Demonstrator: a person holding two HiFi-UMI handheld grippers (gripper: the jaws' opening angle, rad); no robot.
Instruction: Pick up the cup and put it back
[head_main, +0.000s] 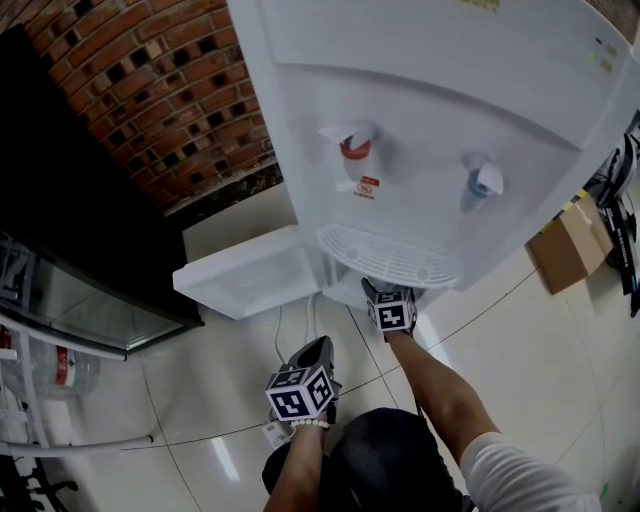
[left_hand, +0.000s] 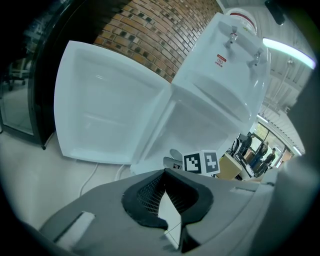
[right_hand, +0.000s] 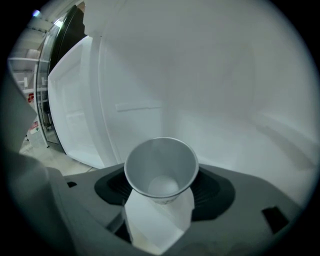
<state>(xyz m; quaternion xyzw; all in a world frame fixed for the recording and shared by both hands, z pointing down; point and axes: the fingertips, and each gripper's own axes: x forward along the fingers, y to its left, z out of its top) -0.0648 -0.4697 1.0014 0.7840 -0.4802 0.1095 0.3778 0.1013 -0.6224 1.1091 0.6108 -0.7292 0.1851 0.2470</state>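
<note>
A white water dispenser stands on a pale tiled floor in front of a brick wall. It has a red tap and a blue tap above a slotted drip tray. The door of its lower compartment is swung open to the left.

The right tool reaches in under the drip tray, into that compartment. Its own view shows a white paper cup between the jaws. The cup's open mouth faces the camera, and the dark pads lie against its sides, so the tool is clenched on the cup. White compartment walls surround the cup. Whether its base rests on anything cannot be told.

The left tool hangs lower and farther back, over the floor in front of the open door. Its jaws are drawn together with nothing between them.

A cardboard box sits on the floor to the right of the dispenser.
</note>
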